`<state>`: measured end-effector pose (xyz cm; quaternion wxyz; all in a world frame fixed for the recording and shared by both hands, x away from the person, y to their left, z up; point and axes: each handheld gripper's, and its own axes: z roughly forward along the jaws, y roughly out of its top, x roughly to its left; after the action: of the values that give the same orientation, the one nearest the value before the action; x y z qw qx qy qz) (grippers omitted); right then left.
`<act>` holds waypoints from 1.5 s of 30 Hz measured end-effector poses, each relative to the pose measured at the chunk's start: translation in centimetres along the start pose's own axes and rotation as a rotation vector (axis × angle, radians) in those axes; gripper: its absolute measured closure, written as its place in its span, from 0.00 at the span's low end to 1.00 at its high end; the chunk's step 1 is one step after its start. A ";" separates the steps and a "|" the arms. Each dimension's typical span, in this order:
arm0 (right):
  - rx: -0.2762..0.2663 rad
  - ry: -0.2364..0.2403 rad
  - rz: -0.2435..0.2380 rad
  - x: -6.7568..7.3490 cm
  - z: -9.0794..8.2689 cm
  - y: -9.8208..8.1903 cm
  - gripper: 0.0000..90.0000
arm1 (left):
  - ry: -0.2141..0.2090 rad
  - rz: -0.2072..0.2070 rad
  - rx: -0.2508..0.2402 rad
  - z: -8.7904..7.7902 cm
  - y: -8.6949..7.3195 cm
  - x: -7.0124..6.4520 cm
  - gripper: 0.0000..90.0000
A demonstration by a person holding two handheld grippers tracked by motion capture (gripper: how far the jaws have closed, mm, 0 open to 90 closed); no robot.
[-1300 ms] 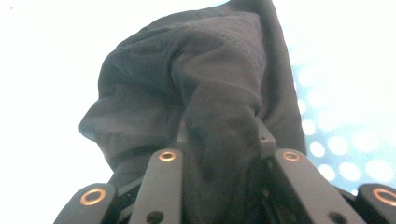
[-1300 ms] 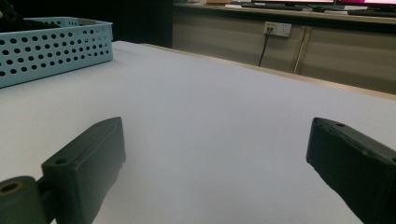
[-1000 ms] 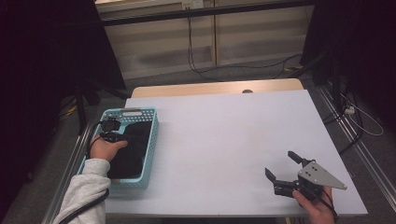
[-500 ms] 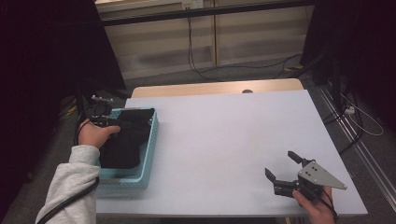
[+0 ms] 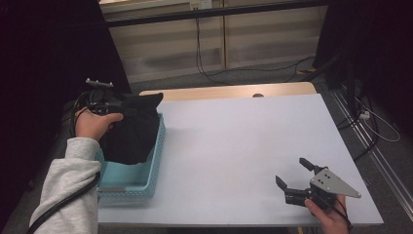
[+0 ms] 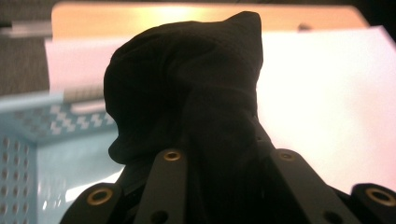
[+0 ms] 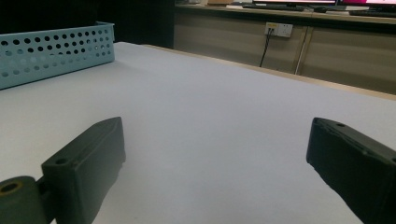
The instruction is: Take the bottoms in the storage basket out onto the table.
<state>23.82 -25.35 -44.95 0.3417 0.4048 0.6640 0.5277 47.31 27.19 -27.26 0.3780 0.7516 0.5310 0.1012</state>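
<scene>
Left gripper (image 5: 109, 109) is clamped on a black garment (image 5: 132, 127): the knit cloth is bunched between its jaws, and in the left gripper view the black fabric (image 6: 196, 88) rises in a peaked lump straight out of the jaws. The garment hangs lifted above the light blue perforated plastic basket (image 5: 146, 181) at the table's left edge; its lower end drapes down toward the basket's inside, and whether it touches the bottom I cannot tell. The person's left hand (image 5: 92, 124), in a grey sleeve (image 5: 68, 190), holds the gripper over the basket's far end.

Right gripper (image 5: 295, 179) sits at the near right corner of the white table (image 5: 234, 146), jaws spread wide with nothing between them; the right gripper view shows both black jaws far apart over bare white tabletop, basket wall (image 7: 51, 51) far off at the left. Grey three-cornered plate (image 5: 336, 184) on top of it, the right hand (image 5: 327, 214) below.

Behind the table: a strip of wood tabletop (image 5: 229, 91) uncovered at the far edge, black cables (image 5: 204, 53) down the wall panel, a white wall socket (image 7: 278, 29) with a cord plugged in.

No brand, label or readable writing on the garment, the basket or either gripper.
</scene>
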 end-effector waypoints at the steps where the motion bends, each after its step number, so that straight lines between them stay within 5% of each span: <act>1: 0.001 0.000 0.000 0.0 0.0 0.0 0.04 | 0.005 0.019 -0.015 -0.2 0.4 -0.6 0.85; 7: -0.001 0.000 0.000 0.0 0.0 0.0 0.04 | -0.090 0.109 -0.098 -0.1 1.7 -5.5 0.85; 15: -0.001 0.003 -0.001 0.0 0.0 0.0 0.04 | -0.200 0.215 -0.111 2.2 1.7 -11.2 0.84; 29: -0.002 0.002 -0.001 0.1 -0.1 0.0 0.04 | -0.275 0.247 -0.045 9.1 -2.4 -14.8 0.84; 35: 0.002 -0.008 0.002 0.0 -0.2 -0.1 0.04 | -0.415 0.253 -0.089 10.8 -3.0 -17.2 0.83; 37: 0.001 -0.008 0.007 0.0 -0.2 -0.1 0.04 | -0.428 0.232 -0.075 12.0 -3.4 -17.3 0.77; 39: -0.008 -0.003 0.009 0.1 -0.2 0.1 0.04 | -0.386 0.277 -0.095 13.3 -4.0 -17.1 0.55; 41: -0.010 0.002 -0.002 0.4 -0.3 0.2 0.04 | -0.363 0.281 -0.106 14.0 -4.5 -16.6 0.35; 45: 0.010 0.008 -0.005 0.6 -0.1 0.1 0.03 | -0.344 0.280 -0.086 14.7 -5.5 -15.5 0.29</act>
<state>23.55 -24.86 -44.83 0.3382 0.4027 0.6690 0.5252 44.99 7.67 -37.31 0.4771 0.8073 0.3443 0.0456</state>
